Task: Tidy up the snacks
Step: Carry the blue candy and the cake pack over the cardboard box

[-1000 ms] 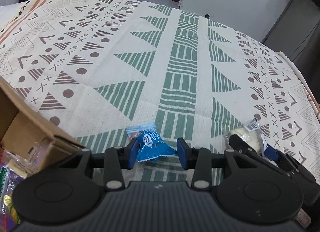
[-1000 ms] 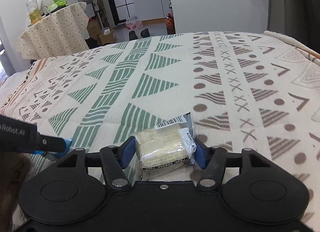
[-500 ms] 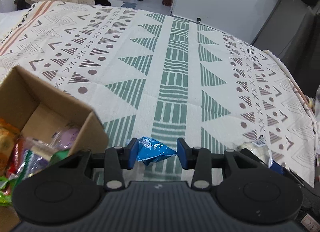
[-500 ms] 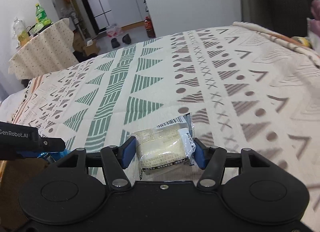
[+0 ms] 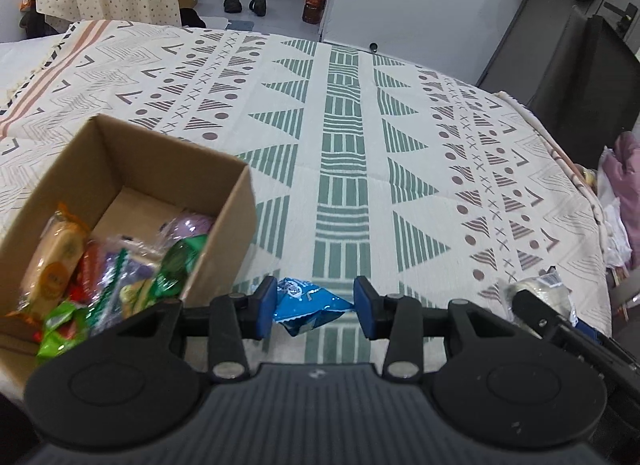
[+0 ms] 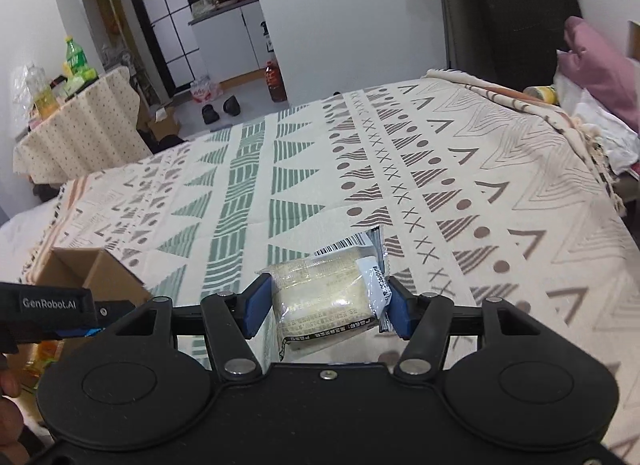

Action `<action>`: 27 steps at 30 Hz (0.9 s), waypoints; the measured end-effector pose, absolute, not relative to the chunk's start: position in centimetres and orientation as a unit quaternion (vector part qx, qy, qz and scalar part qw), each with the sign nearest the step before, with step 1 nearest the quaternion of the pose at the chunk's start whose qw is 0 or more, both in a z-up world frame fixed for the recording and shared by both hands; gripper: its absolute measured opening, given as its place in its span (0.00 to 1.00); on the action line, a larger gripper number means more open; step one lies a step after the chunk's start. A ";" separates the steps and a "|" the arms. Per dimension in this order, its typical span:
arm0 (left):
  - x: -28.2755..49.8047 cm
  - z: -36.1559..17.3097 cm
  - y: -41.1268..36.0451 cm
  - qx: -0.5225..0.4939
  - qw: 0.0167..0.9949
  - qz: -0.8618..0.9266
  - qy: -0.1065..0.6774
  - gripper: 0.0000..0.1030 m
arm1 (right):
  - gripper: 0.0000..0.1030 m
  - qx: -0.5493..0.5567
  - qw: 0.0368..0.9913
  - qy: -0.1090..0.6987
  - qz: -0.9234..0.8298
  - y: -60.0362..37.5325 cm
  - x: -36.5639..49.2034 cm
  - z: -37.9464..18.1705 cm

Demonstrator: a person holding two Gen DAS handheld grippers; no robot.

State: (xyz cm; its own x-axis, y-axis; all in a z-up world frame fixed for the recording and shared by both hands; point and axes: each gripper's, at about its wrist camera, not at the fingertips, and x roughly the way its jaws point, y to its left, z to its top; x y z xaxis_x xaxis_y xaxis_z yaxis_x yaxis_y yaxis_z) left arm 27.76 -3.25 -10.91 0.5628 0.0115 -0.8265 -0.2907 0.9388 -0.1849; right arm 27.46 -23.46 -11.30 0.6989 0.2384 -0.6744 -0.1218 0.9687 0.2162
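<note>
- The blue snack packet (image 5: pixel 310 305), a small crinkled foil pouch with white print, is pinched at both ends between blue pads, clear of the cloth, just right of the box's near corner.
- The pale cake packet (image 6: pixel 328 297), a clear wrapper round a cream-coloured block with a barcode flap and white label, is clamped between blue pads and tilted slightly.
- The cardboard box (image 5: pixel 224 225) stands open-topped on the patterned cloth, holding a jumble of green, red, orange and purple wrapped snacks (image 5: pixel 120 269).
</note>
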 end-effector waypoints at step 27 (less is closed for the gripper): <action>20.3 -5.2 3.6 -0.182 0.895 0.079 0.400 0.40 | 0.56 0.089 0.928 0.336 0.138 -17.6 22.0 -6.1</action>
State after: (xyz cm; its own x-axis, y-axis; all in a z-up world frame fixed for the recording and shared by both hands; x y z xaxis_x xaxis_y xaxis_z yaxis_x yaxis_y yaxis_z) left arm 20.32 3.62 -5.20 0.6684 -0.0045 -0.7438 -0.2864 0.9213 -0.2629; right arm 21.98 -17.61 -6.13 0.7365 0.3159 -0.5982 -0.1966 0.9461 0.2575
